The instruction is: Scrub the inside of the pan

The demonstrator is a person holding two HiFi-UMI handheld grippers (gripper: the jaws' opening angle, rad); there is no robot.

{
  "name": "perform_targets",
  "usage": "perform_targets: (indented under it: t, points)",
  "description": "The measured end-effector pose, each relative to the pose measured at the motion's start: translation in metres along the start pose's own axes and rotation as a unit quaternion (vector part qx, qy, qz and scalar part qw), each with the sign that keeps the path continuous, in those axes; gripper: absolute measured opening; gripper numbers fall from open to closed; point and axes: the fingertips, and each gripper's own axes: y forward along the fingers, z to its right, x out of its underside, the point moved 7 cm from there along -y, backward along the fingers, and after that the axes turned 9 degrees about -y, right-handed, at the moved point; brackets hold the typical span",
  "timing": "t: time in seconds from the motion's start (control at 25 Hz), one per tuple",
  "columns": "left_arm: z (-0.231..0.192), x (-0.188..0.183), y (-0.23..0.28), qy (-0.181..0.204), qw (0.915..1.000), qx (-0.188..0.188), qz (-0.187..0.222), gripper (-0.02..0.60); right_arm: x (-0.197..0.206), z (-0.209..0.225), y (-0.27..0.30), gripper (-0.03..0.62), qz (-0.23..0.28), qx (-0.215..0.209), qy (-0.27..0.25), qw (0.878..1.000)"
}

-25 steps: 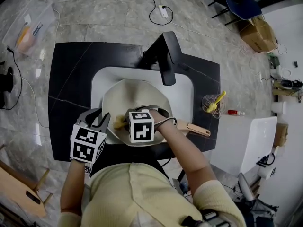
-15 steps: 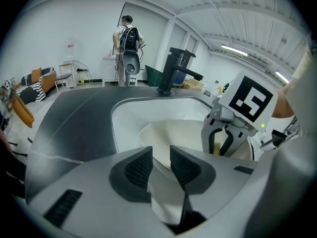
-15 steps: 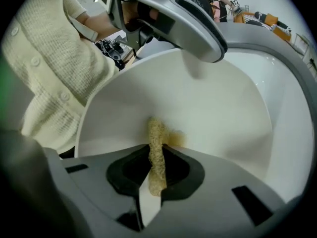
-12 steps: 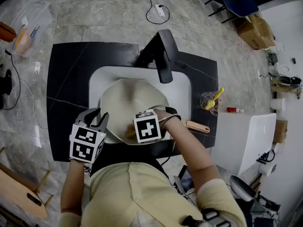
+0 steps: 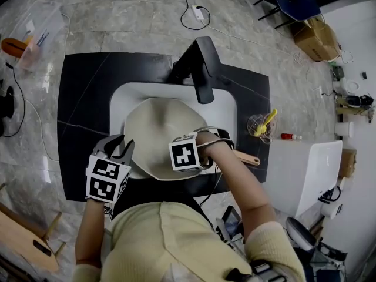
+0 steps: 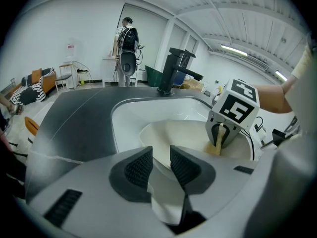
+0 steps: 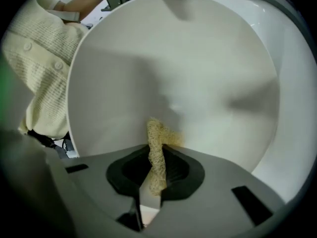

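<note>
A cream pan point(image 5: 154, 125) lies tilted in the white sink point(image 5: 228, 115), its wooden handle point(image 5: 248, 159) sticking out to the right. At the pan's left edge my left gripper point(image 5: 121, 150) is shut on the rim point(image 6: 166, 195). My right gripper point(image 5: 176, 157) reaches down into the pan near its front wall. It is shut on a yellow scrub pad point(image 7: 155, 155) that presses against the pan's inner surface point(image 7: 173, 73). The left gripper view shows the right gripper point(image 6: 221, 139) and the scrub pad point(image 6: 215, 146) inside the pan point(image 6: 173, 130).
A black faucet point(image 5: 202, 69) overhangs the back of the sink, on a black counter point(image 5: 85, 104). A glass with a yellow brush point(image 5: 262, 127) stands on the counter's right side. A person stands far off in the room point(image 6: 126, 38).
My right gripper has slid rightward along the pan's front with the scrub pad, which is now hidden under the marker cube in the head view. The left gripper has stayed put.
</note>
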Motion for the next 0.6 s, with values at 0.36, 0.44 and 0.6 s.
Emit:
perform_targets:
  t: [0.36, 0.44, 0.6]
  points:
    - [0.001, -0.001, 0.000, 0.004, 1.0000, -0.004, 0.006, 0.110, 0.024, 0.036, 0.012, 0.063, -0.095, 0.091, 0.056, 0.990]
    - [0.001, -0.001, -0.001, 0.004, 1.0000, -0.004, 0.006, 0.110, 0.026, 0.043, 0.012, 0.063, -0.097, 0.105, 0.068, 0.987]
    - [0.000, -0.001, -0.001, 0.003, 1.0000, -0.004, 0.005, 0.110, 0.027, 0.057, 0.013, 0.063, -0.093, 0.132, 0.089, 0.983]
